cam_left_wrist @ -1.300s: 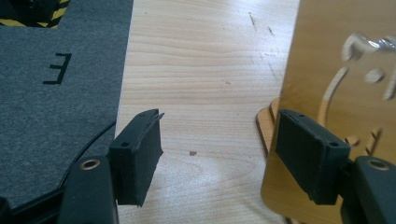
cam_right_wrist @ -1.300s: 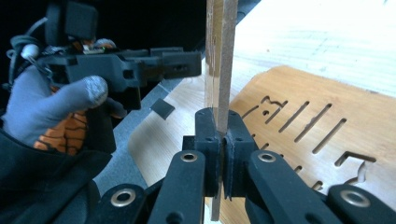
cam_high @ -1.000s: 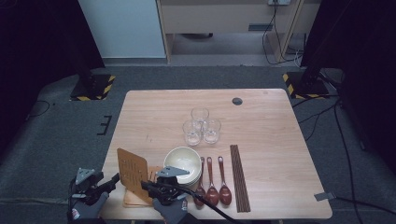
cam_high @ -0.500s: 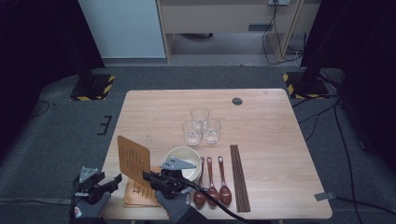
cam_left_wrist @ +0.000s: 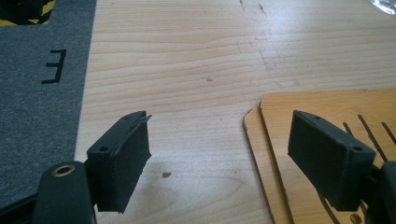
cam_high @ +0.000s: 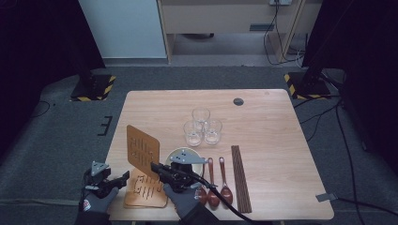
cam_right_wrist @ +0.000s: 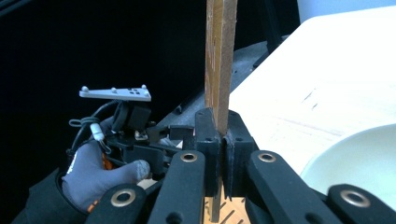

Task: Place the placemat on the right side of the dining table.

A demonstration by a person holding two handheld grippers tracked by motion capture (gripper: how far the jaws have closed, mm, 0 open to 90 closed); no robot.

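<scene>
Lit desk, dark surroundings; sharpness uneven across views.
High view: light falls from above on the desk (cam_high: 272, 140); floor grey and dim, far left and right sides near black; picture soft, slightly grainy. Left gripper view: even, bright, wood grain crisp, soft shadow under the left hand-held gripper (cam_left_wrist: 233, 158), its near parts blurred. Right gripper view: desk at right blown out white, background black, the held wooden board (cam_right_wrist: 220, 60) slightly blurred.

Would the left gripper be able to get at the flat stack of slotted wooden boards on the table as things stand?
Probably yes. The left gripper is open and empty at the stack of slotted wooden boards, one jaw already over its corner. The right gripper holds the raised board upright, clear of that approach.
</scene>
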